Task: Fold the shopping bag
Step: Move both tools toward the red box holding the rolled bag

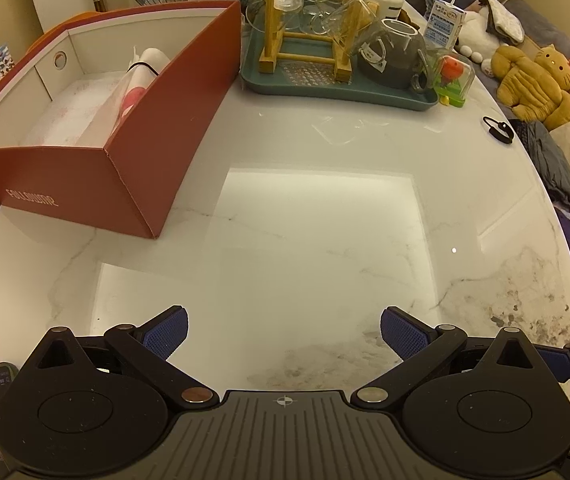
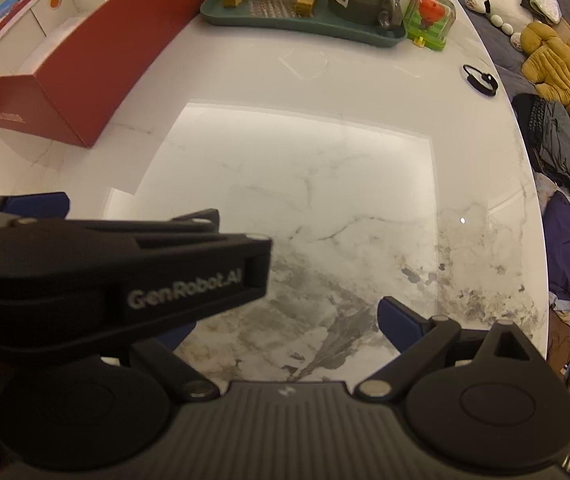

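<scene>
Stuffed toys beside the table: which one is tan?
The tan cat-faced plush toy, lying nearer the grippers; the white plush toy lies beyond it.

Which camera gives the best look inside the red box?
The left wrist view: the red box is closer, showing its white interior and a rolled item inside. The right wrist view shows it farther off, at the upper left, contents barely visible.
</scene>
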